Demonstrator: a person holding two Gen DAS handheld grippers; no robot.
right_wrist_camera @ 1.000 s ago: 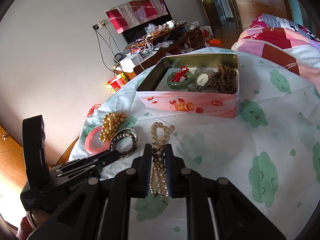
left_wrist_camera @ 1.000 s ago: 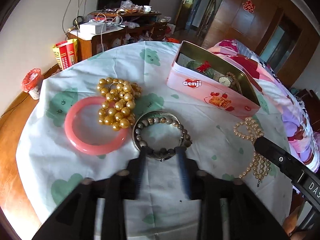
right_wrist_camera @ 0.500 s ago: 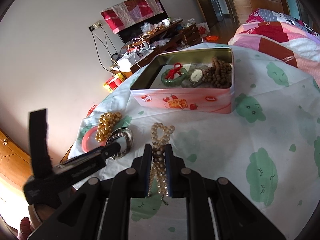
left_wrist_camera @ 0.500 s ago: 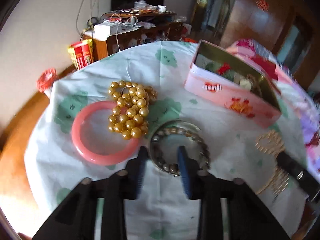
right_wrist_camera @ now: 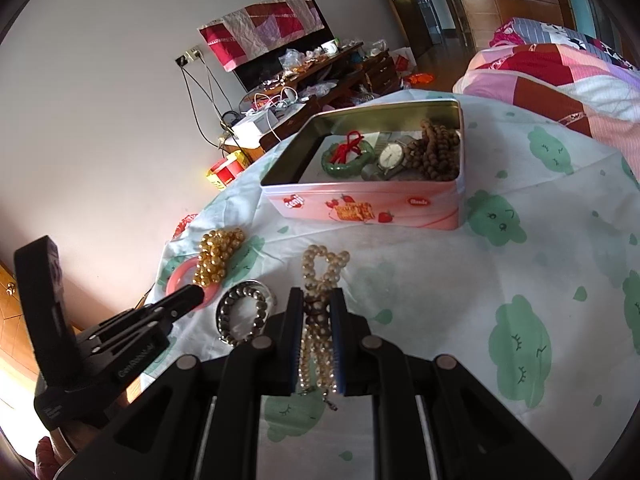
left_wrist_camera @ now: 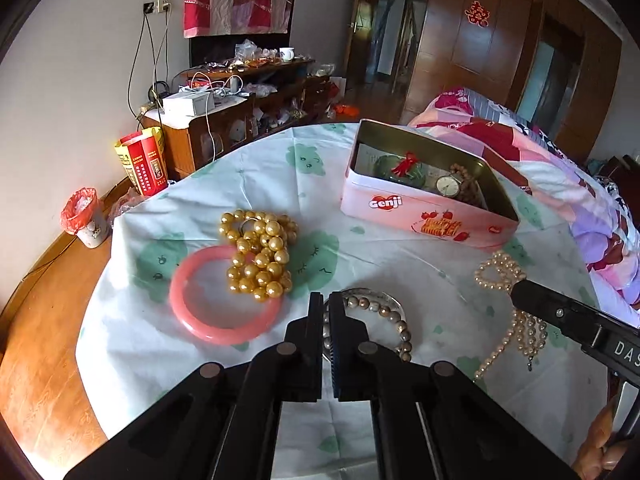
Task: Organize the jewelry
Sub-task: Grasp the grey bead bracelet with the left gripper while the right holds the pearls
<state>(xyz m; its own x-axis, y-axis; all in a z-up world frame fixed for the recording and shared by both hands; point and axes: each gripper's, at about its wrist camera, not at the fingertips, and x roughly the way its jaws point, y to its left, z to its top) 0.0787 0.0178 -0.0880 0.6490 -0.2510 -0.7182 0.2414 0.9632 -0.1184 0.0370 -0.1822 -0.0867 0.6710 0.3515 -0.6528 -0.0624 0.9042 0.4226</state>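
The left gripper has just been closing, and its black jaws now pinch the near-left rim of the grey-brown stone bead bracelet, a narrow side-on bite that suits a thin strand lying flat on the cloth. That bracelet rests inside a thin silver metal bangle, so lifting one may drag the other. The right gripper is clamped across the doubled cream pearl necklace at mid-length, gathering its loops so they should come up as one bundle. Both pieces lie near, on the white tablecloth with green cloud faces. The open pink rectangular biscuit tin stands farther off, to the right in the left wrist view, and already holds a green bangle, a watch and brown beads, so it is likely the destination. To the left, the gold bead strand lies draped over the pink round bangle, still waiting.
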